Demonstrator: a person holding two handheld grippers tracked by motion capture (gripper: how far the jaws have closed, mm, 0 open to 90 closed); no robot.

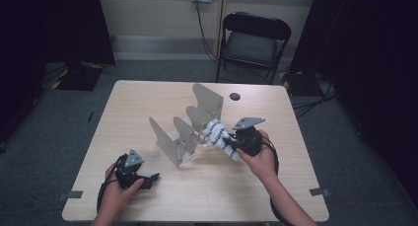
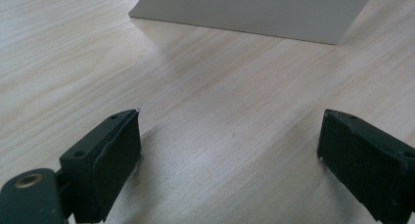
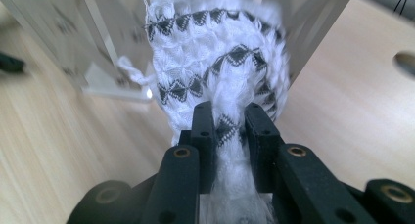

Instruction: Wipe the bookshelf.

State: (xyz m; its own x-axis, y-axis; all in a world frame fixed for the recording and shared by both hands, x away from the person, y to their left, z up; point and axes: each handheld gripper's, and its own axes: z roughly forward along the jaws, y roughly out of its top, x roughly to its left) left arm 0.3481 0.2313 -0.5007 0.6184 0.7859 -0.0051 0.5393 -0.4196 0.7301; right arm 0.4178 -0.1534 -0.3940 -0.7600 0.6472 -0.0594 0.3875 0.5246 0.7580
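A white knitted cloth with black zigzag bands hangs between two plates of a beige metal divider rack at the table's middle. My right gripper is shut on the cloth's near end, held just right of the rack. In the right gripper view the cloth bunches between the pinching jaws of the right gripper and reaches toward the rack plates. My left gripper rests low at the table's front left, open. Its jaws stand wide apart over bare wood, left gripper, with the rack's plate ahead.
The light wooden table has a dark round hole near its far edge. A black folding chair stands behind the table. Dark curtains hang at both sides, and cables run along the floor at the right.
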